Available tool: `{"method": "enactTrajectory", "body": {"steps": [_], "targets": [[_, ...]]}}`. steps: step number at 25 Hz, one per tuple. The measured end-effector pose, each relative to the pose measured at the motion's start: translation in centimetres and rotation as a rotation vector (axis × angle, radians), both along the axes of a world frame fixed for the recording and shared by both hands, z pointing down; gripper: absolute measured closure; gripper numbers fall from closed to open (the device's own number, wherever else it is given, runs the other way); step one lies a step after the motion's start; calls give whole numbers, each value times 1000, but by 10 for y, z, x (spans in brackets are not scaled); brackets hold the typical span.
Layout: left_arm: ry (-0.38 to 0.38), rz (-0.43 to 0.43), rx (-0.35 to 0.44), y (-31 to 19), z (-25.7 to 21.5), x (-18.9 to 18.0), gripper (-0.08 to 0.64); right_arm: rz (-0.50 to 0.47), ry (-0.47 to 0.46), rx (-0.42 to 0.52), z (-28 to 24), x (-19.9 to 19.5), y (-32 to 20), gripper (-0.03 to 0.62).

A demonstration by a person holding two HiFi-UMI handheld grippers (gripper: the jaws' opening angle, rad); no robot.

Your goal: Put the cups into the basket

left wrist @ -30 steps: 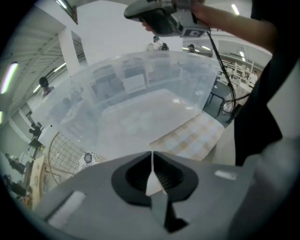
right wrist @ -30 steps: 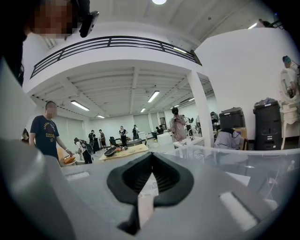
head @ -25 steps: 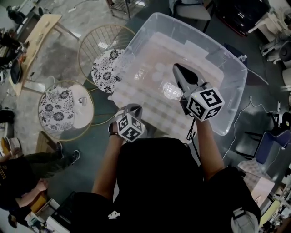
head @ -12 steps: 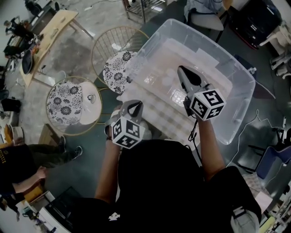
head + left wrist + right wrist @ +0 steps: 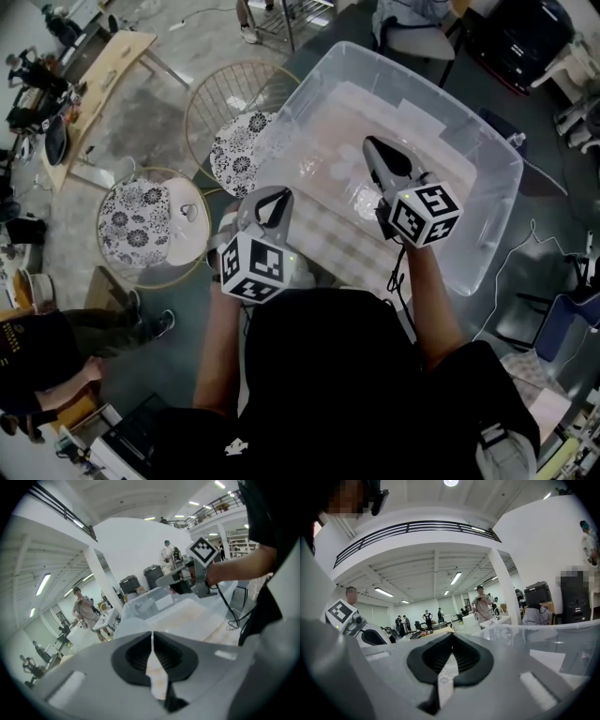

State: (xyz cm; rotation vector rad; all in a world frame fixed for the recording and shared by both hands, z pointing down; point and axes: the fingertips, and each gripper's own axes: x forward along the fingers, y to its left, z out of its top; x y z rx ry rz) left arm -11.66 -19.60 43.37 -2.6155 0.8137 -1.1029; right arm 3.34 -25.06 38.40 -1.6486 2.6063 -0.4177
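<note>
A big clear plastic bin [image 5: 487, 155] holds pale see-through cups [image 5: 360, 195] that are hard to tell apart. Two round wire baskets with flowered lining stand on the floor to its left, one nearer [image 5: 120, 246] and one farther [image 5: 217, 94]. A small clear thing [image 5: 190, 213] lies in the nearer basket. My left gripper [image 5: 275, 197] hangs shut and empty by the bin's near left corner. My right gripper [image 5: 373, 145] is over the bin's inside, jaws together with nothing between them. The left gripper view shows the bin [image 5: 187, 609] and the right gripper [image 5: 187, 576].
A wooden table [image 5: 89, 80] stands at far left. A person sits on the floor at lower left [image 5: 56, 342]. Chairs [image 5: 562, 319] and cables lie right of the bin. Several people stand far off in the hall [image 5: 480, 603].
My left gripper has risen and come nearer the bin's left corner, still shut. The right gripper has stayed over the bin.
</note>
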Motion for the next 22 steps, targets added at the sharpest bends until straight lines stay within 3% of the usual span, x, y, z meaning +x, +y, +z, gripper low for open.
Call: {"method": "enactTrajectory", "body": {"steps": [5,10,22], "targets": [[55,40,-19,-8,-9,24,543,32,5,-1,-1,10,3,592],[41,97,-14,-17,-4,47,543,67,48,3,-1,20,6,592],[58,252,-87,-25,12,104,543,215,86,-15,-2,64,23,592]]}}
